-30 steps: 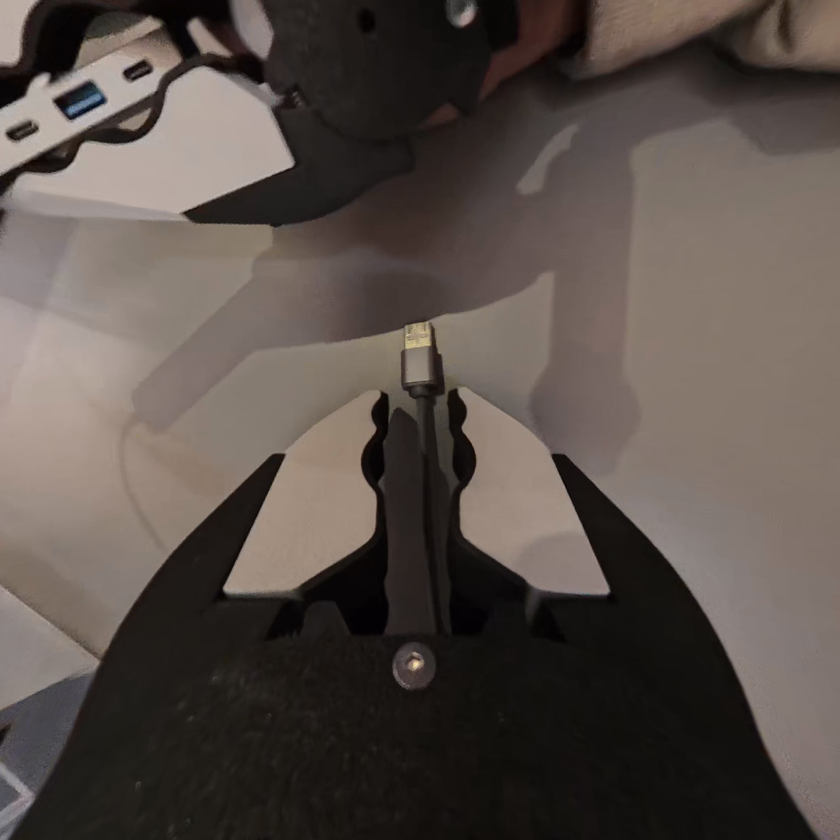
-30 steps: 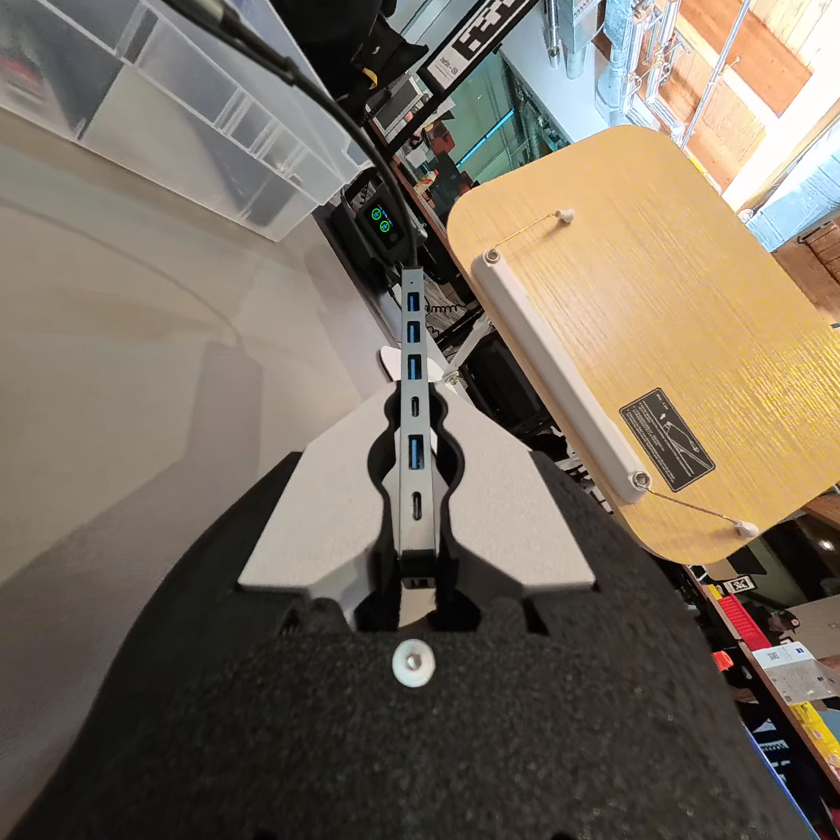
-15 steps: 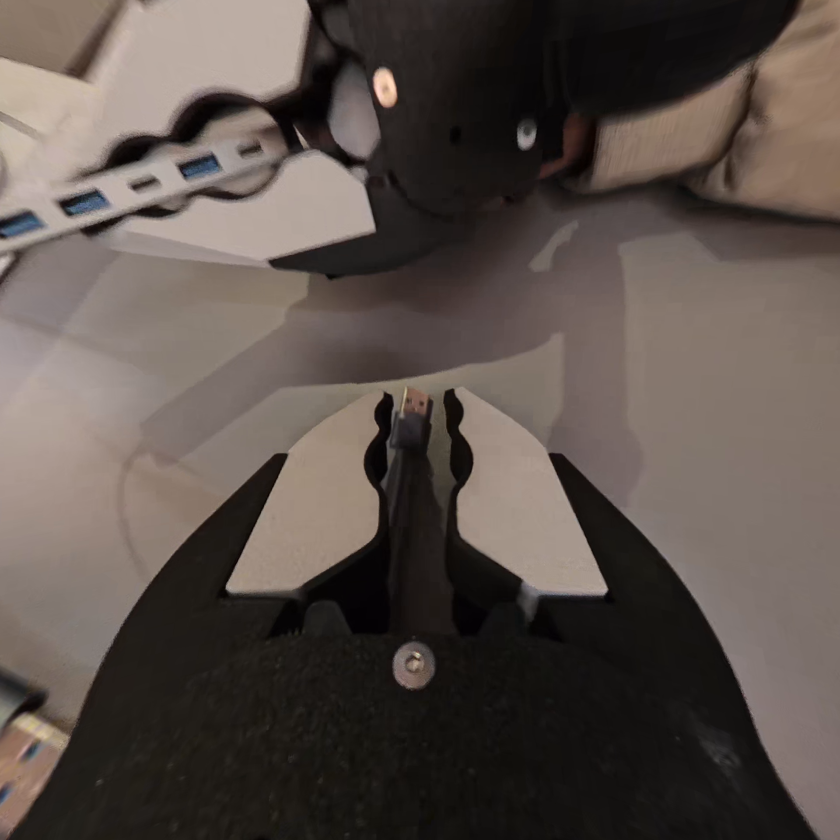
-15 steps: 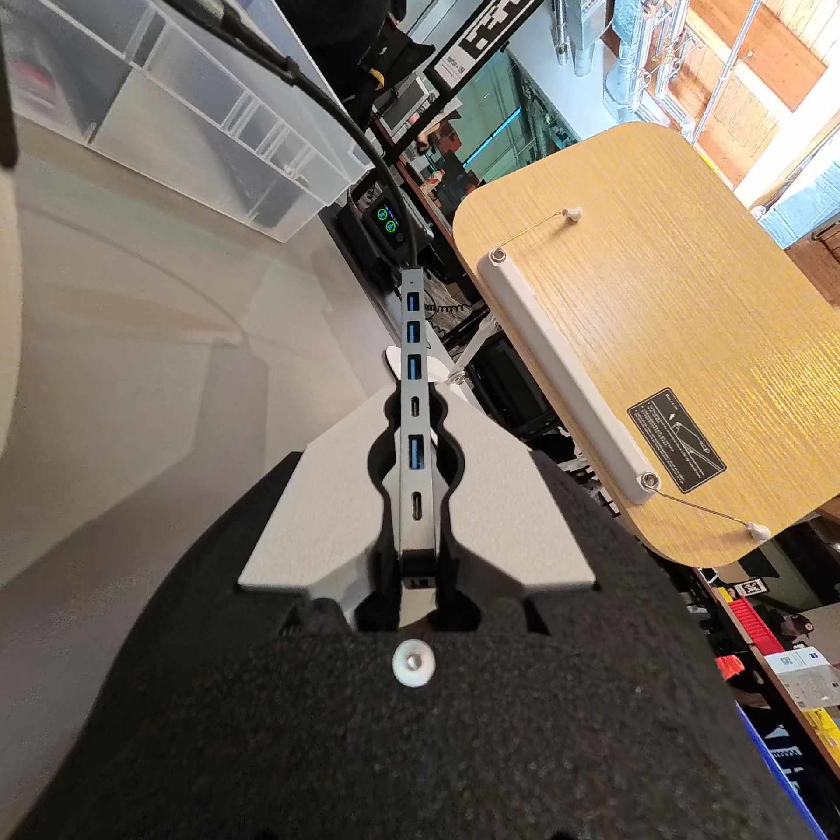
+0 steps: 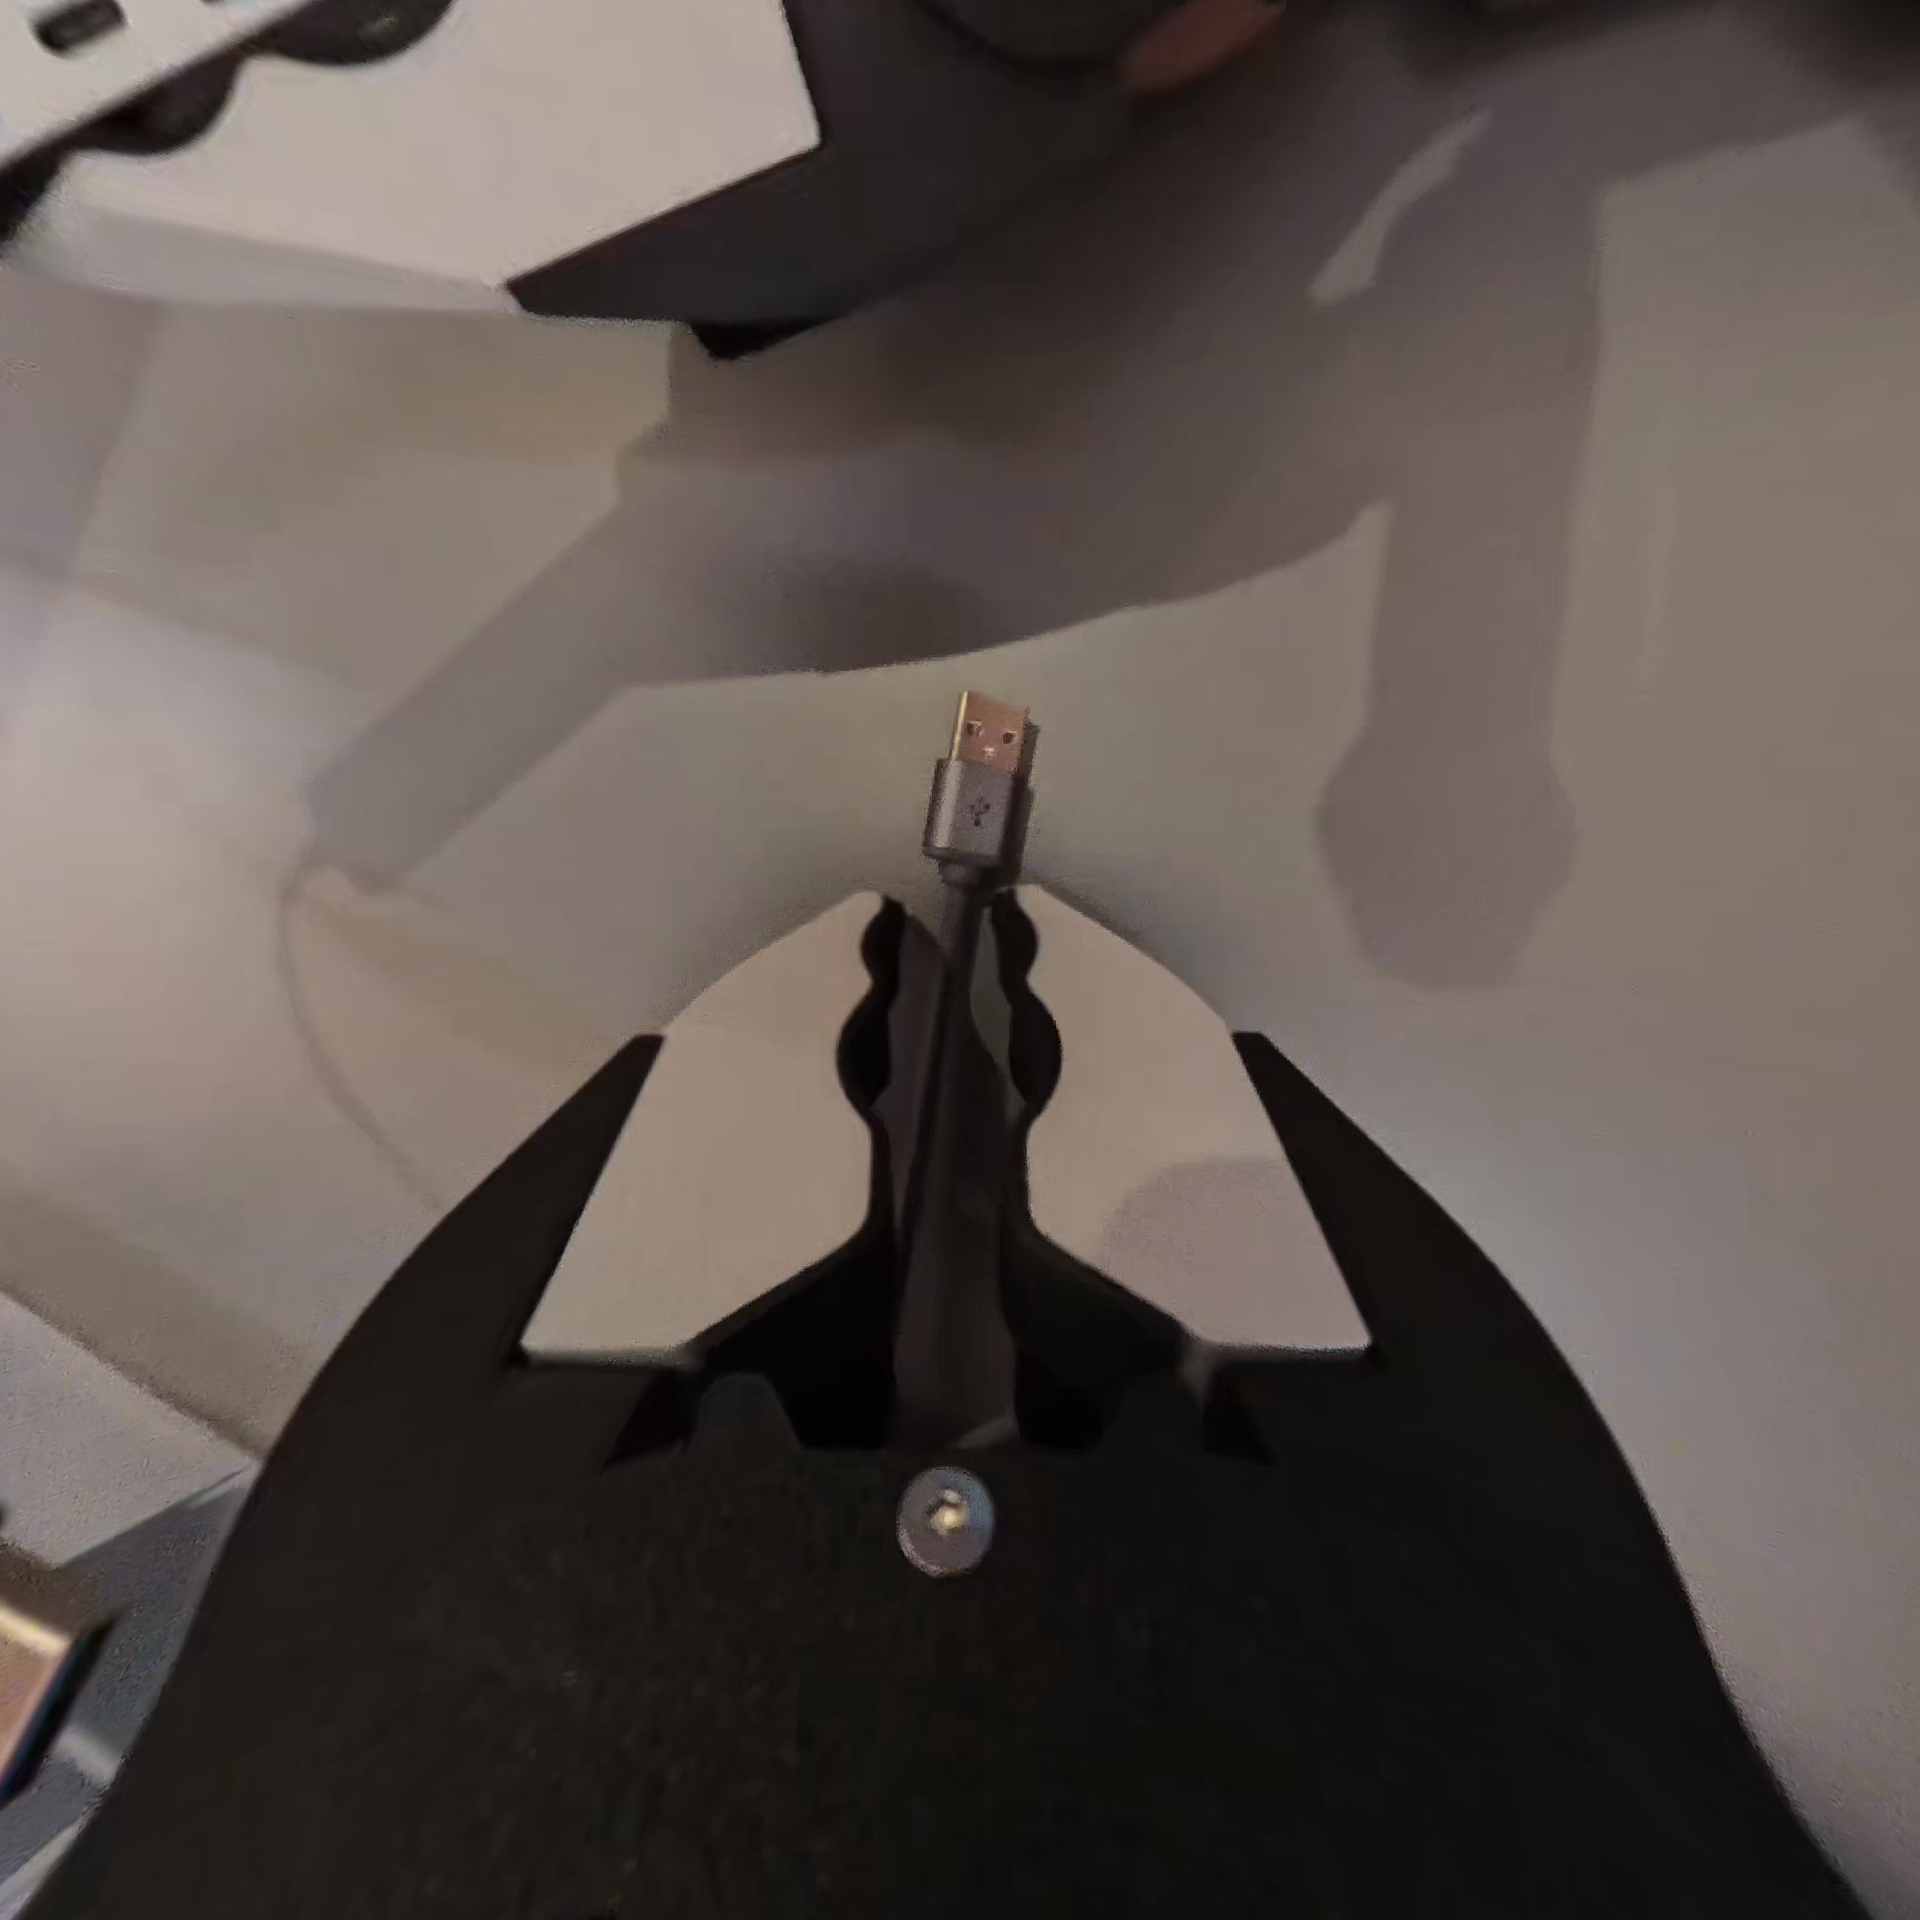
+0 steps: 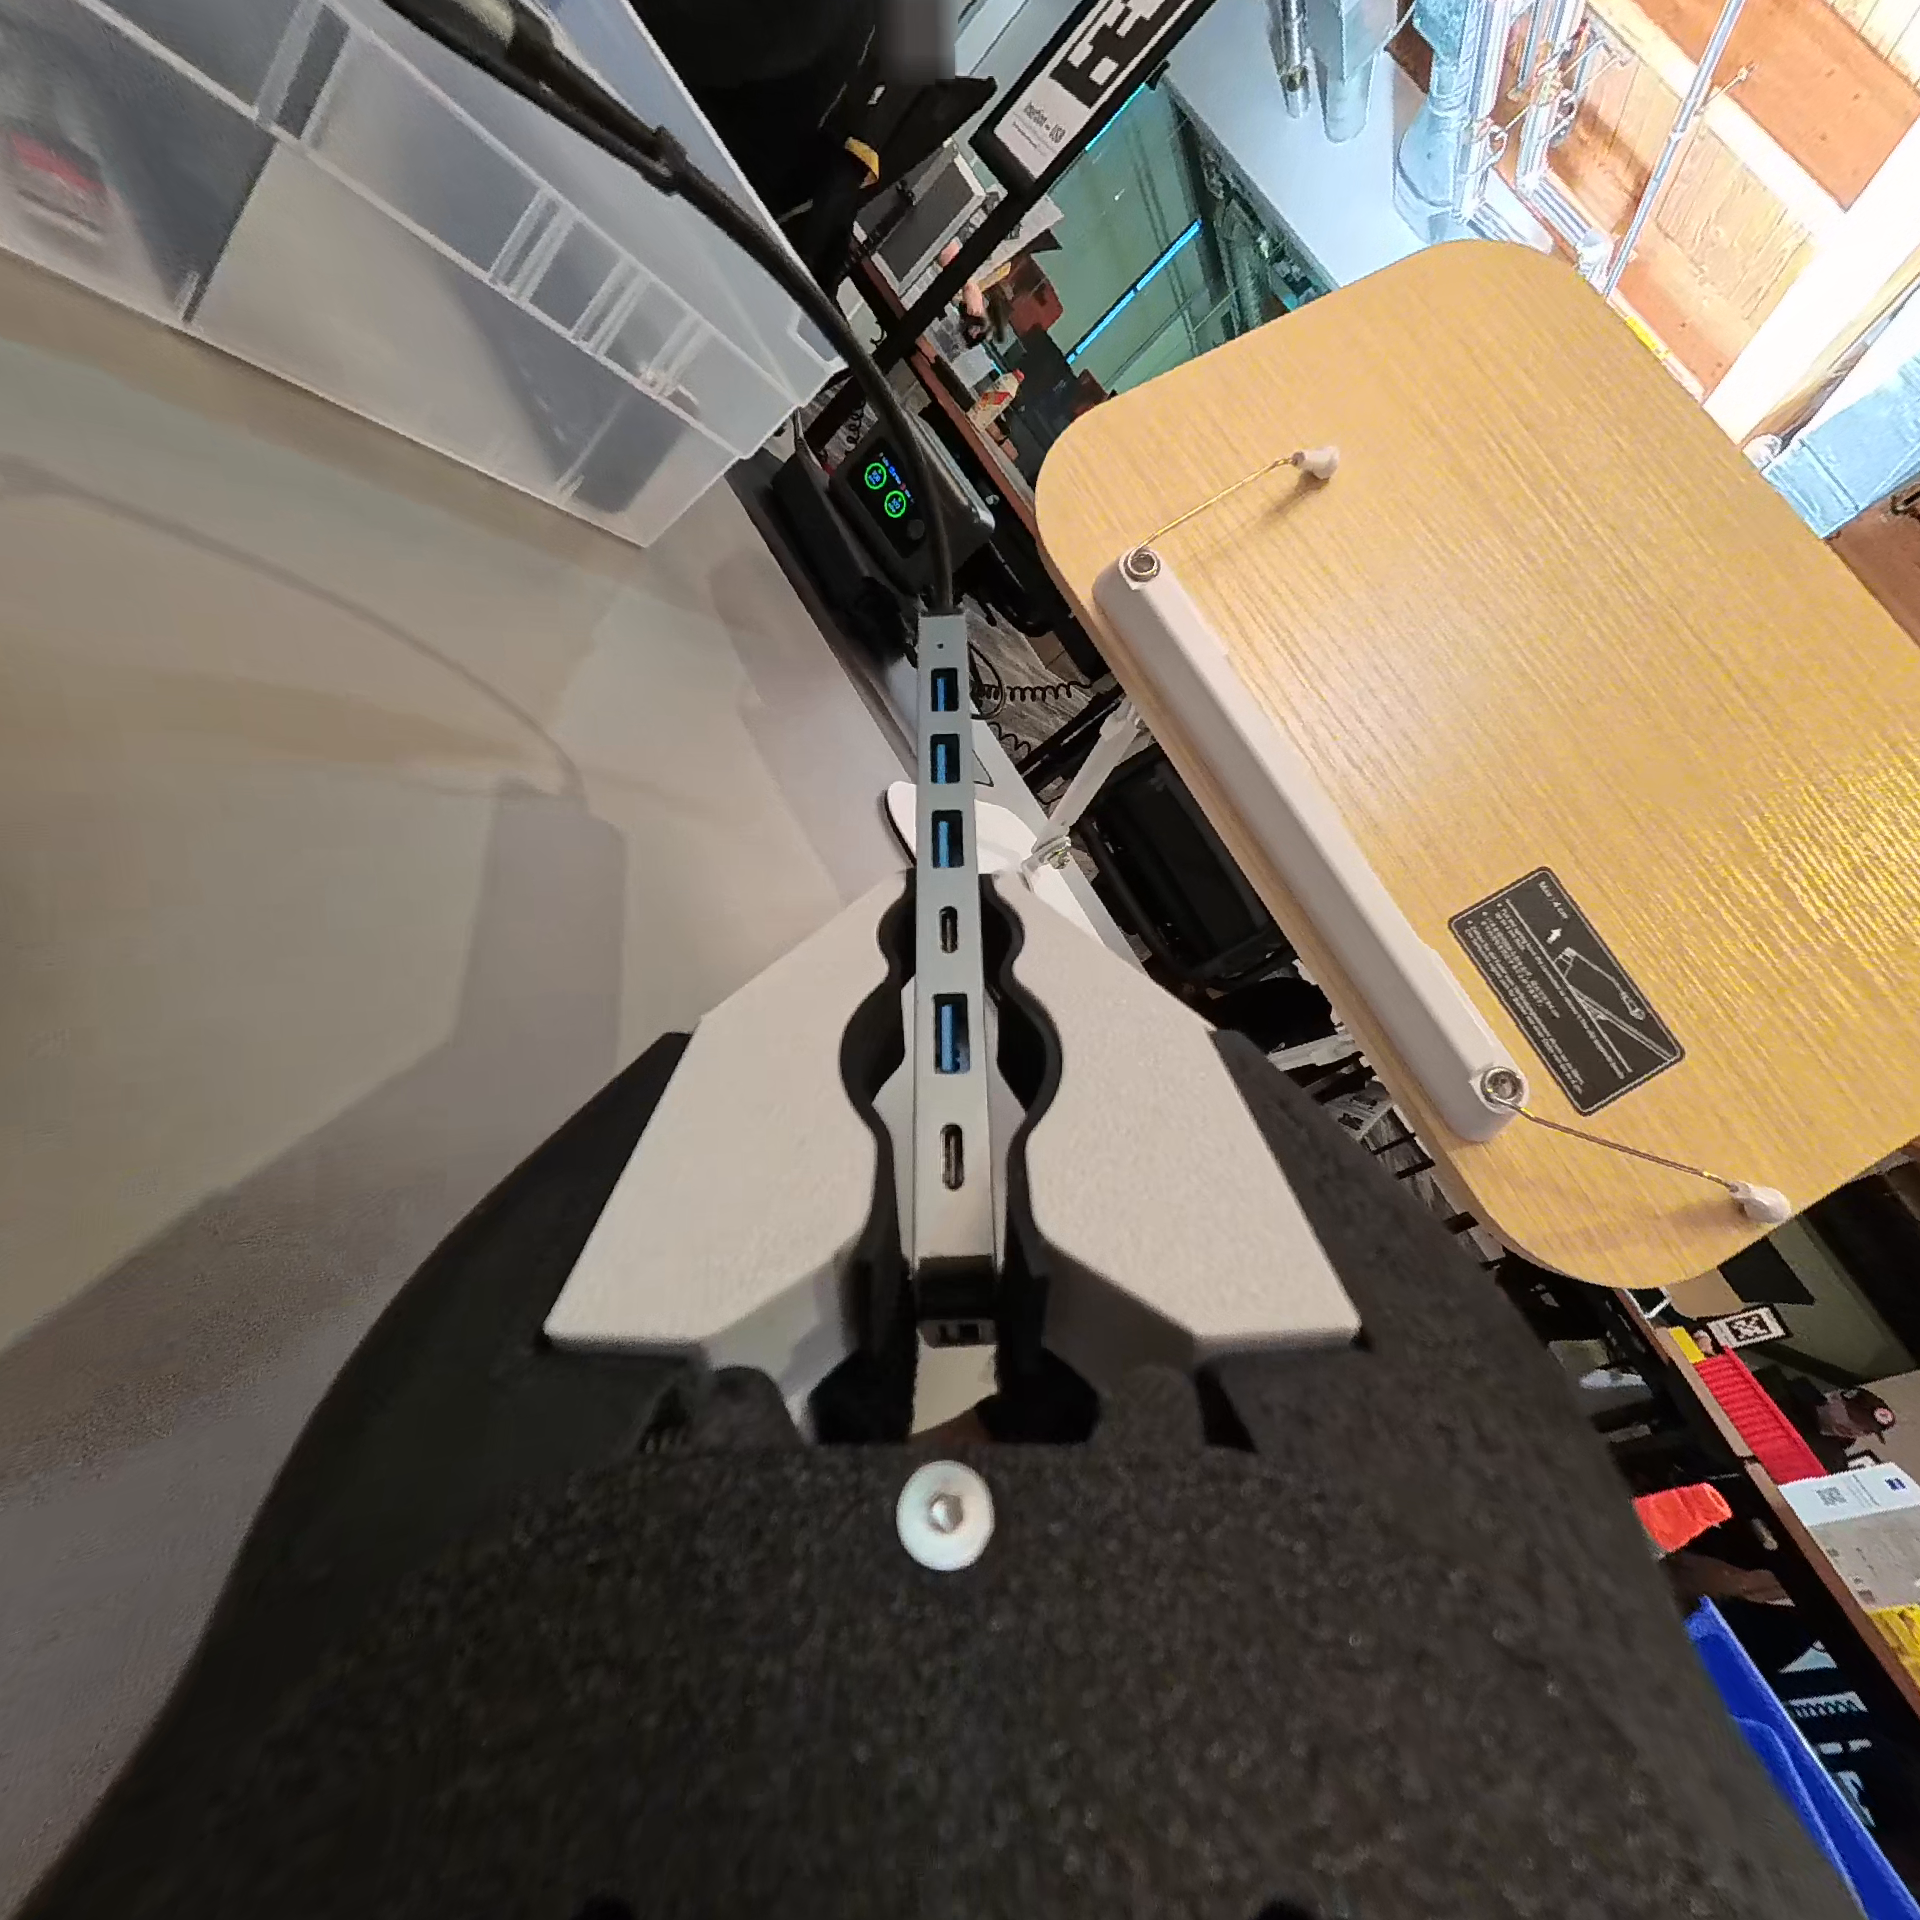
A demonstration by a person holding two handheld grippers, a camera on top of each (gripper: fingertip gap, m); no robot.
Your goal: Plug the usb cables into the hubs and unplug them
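Grey-sleeved, the one cable (image 5: pixel 951 997) is clamped in the left tool (image 5: pixel 945 914), its gold plug (image 5: pixel 982 774) jutting past the tips above the table (image 5: pixel 1558 1039). One hub (image 6: pixel 948 935), clenched in the right tool (image 6: pixel 951 904), shows four blue ports and two small oval ones. For a clean entry, I'd square the plug to a blue port before pushing straight.

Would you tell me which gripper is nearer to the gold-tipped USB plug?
Left. The left gripper clamps the cable just behind the USB plug; the right gripper holds the hub, apart from it.
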